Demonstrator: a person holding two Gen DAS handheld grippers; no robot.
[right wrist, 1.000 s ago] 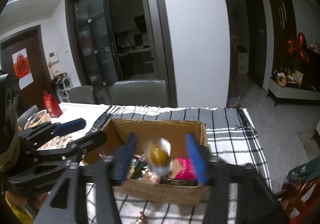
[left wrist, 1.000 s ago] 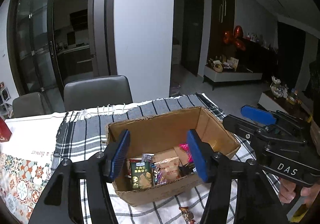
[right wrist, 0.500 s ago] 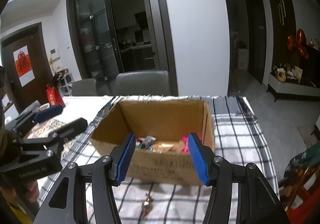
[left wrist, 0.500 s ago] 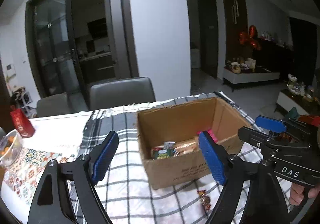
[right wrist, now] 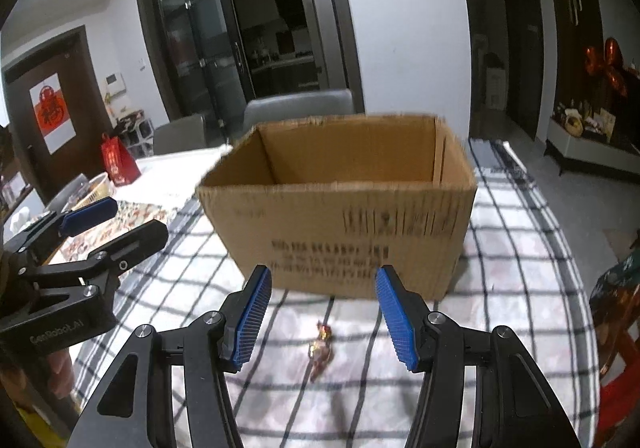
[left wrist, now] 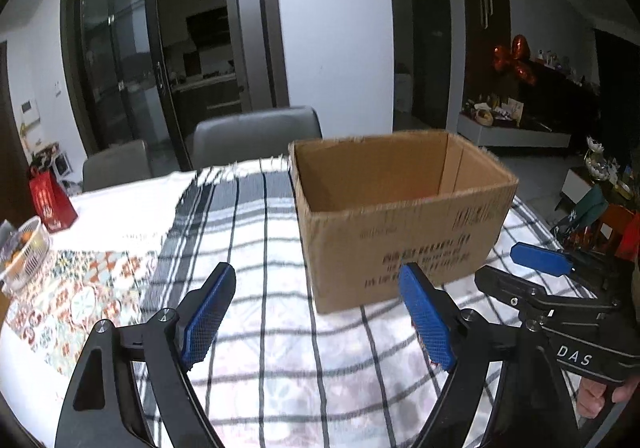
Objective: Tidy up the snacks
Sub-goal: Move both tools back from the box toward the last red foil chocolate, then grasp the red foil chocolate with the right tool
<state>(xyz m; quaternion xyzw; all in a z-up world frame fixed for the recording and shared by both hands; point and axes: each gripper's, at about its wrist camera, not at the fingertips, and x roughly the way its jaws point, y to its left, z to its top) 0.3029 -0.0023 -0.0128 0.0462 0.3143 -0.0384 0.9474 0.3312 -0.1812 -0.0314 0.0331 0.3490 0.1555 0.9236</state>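
An open cardboard box stands on the checked tablecloth; from this low angle its contents are hidden. My left gripper is open just before the box's near left corner, with nothing between its blue pads. My right gripper is open in front of the box's near wall. A small wrapped candy lies on the cloth just below and between its fingers, untouched. Each gripper shows in the other's view: the right gripper at the right edge, the left gripper at the left edge.
A red gift bag and a white basket sit at the far left of the table. Grey chairs stand behind the table. A patterned cloth covers the left part. A hand holds the right gripper.
Both grippers have drawn back and sunk from over the box to in front of it. The left jaws have widened. A golden snack seen between the right jaws a second ago is gone.
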